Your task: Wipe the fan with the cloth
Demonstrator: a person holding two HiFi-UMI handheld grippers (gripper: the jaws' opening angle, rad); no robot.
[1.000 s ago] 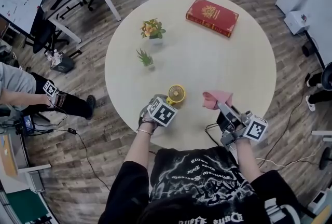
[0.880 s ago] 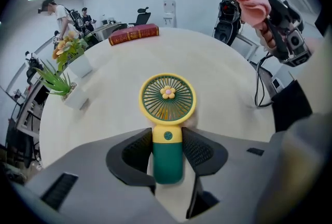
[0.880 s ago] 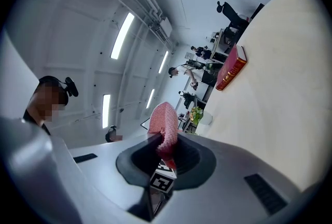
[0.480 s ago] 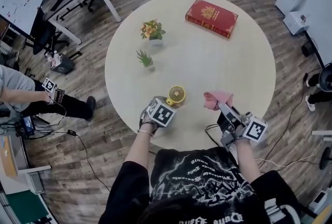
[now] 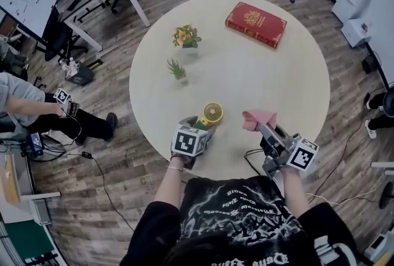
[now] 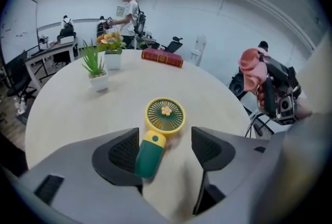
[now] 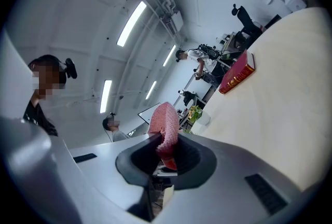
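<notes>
pink knitted cloth [image 5: 258, 117] bunches out of the right gripper [image 5: 263, 128], whose jaws are clenched on it. in the right gripper view the cloth [image 7: 166, 124] stands up from between the closed pads of the right gripper [image 7: 165, 154] and folds over at the top. this gripper is held over the near right edge of the round table [image 5: 246, 74], with the cloth just above the tabletop.

the fan [image 5: 211, 113] lies flat on the table near the person's edge, left of the cloth and apart from it. it has a yellow round head with a dark green grille and a small flower at the hub, and a green handle that points back toward the left gripper [image 5: 200, 128].

in the left gripper view the left gripper [image 6: 166, 144] has its jaws released and wide, having just been opening. the lower end of the fan [image 6: 165, 114] handle lies between them, just beside the left-hand pad, while the other pad stands clear of it. neither pad squeezes it.

farther across the table stand a small green plant [image 5: 177, 69] and a flowering plant [image 5: 186, 37], each in a white pot. a red book [image 5: 255, 24] lies near the far edge.
</notes>
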